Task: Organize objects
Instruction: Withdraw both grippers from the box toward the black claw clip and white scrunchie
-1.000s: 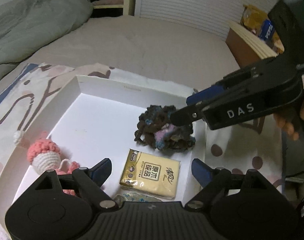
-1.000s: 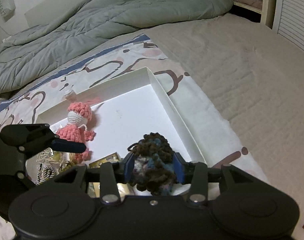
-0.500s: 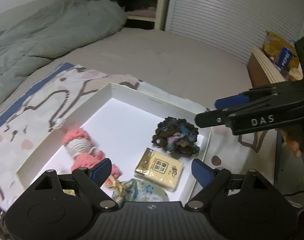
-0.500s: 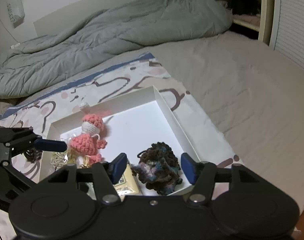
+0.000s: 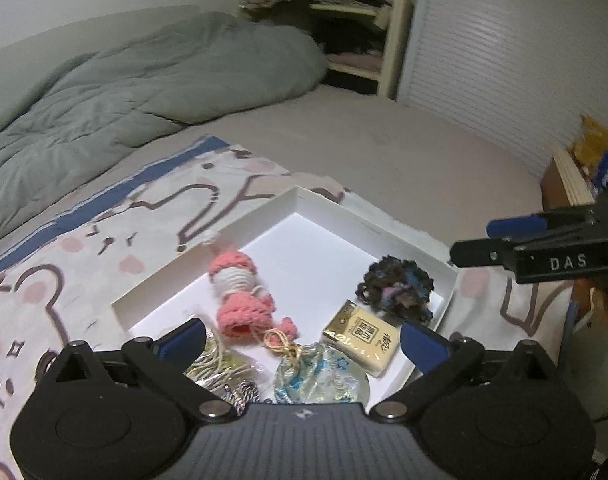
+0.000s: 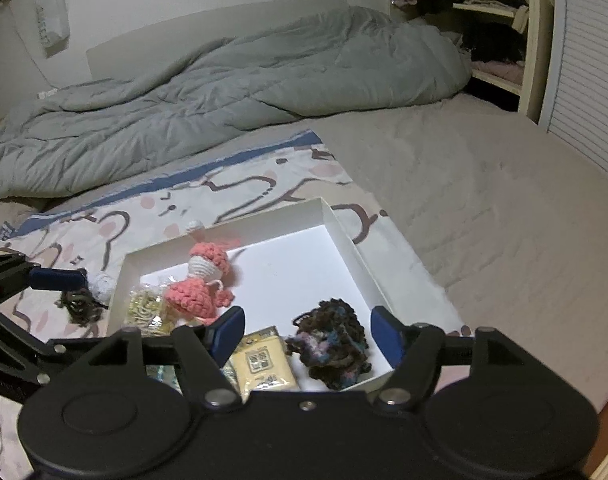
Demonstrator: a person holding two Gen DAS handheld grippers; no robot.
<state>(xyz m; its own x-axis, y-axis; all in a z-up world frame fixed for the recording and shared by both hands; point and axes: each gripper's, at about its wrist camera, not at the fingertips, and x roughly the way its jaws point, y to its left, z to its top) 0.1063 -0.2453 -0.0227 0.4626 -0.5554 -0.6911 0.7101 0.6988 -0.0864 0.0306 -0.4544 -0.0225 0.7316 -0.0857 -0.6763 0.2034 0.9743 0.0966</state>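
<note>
A white shallow box [image 5: 407,236] [image 6: 345,240] lies on a patterned cloth on the bed. In it lie a dark brown and blue yarn scrunchie [image 5: 395,286] [image 6: 329,338], a pink crochet doll [image 5: 240,292] [image 6: 202,280], a yellow tissue pack [image 5: 361,336] [image 6: 264,364], a blue patterned pouch [image 5: 321,372] and a bundle of pale cord [image 6: 144,306]. My left gripper [image 5: 302,344] is open and empty above the box's near side. My right gripper [image 6: 305,334] is open and empty, held above the scrunchie and the tissue pack.
A dark hair tie [image 6: 80,304] and a small white ball [image 6: 102,284] lie on the cloth left of the box. A grey duvet [image 6: 224,92] is heaped at the back. A wooden shelf with snack packs [image 5: 591,160] stands at the right.
My right gripper opened and let go of the yarn scrunchie, which now lies in the box. Both grippers have pulled up and back from the box.
</note>
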